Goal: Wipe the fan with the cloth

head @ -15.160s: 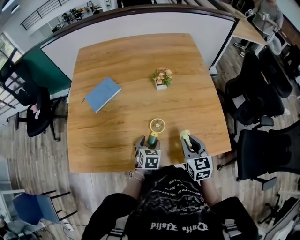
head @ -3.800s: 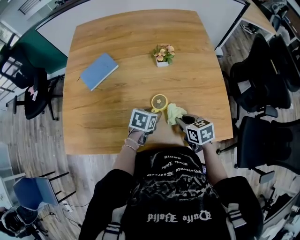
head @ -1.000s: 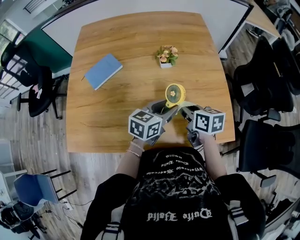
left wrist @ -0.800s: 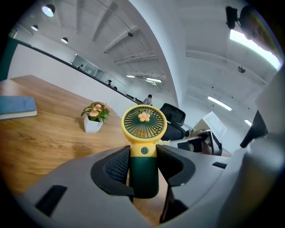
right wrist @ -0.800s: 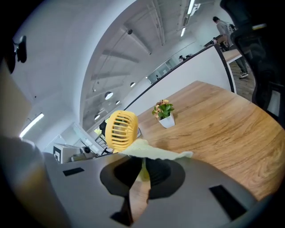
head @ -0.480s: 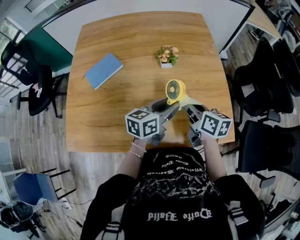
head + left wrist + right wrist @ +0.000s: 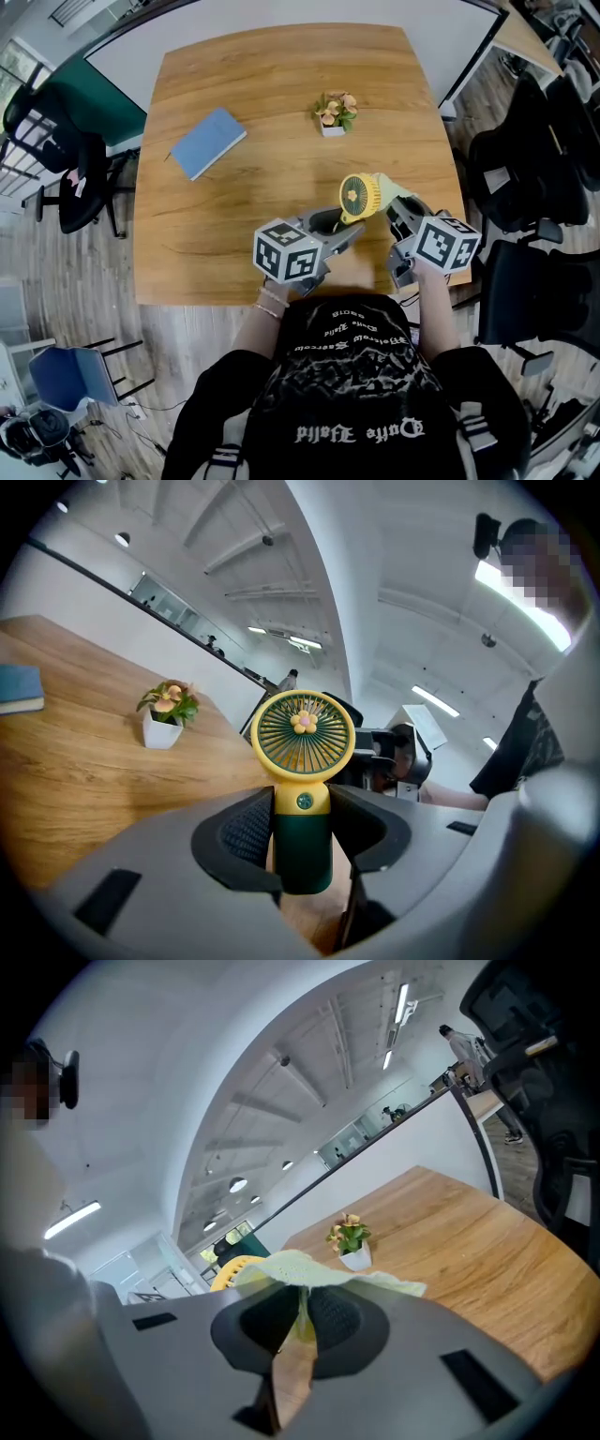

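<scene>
Fan (image 7: 302, 794): yellow round grille, dk-green handle, upright.

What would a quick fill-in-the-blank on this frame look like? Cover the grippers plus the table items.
The left gripper is shut on the fan by its dark green ____.
The right gripper pinches a pale ____.
On the table lies a ____ book.
The potted plant stands in a ____ pot.
Missing: handle; cloth; blue; white.
</scene>
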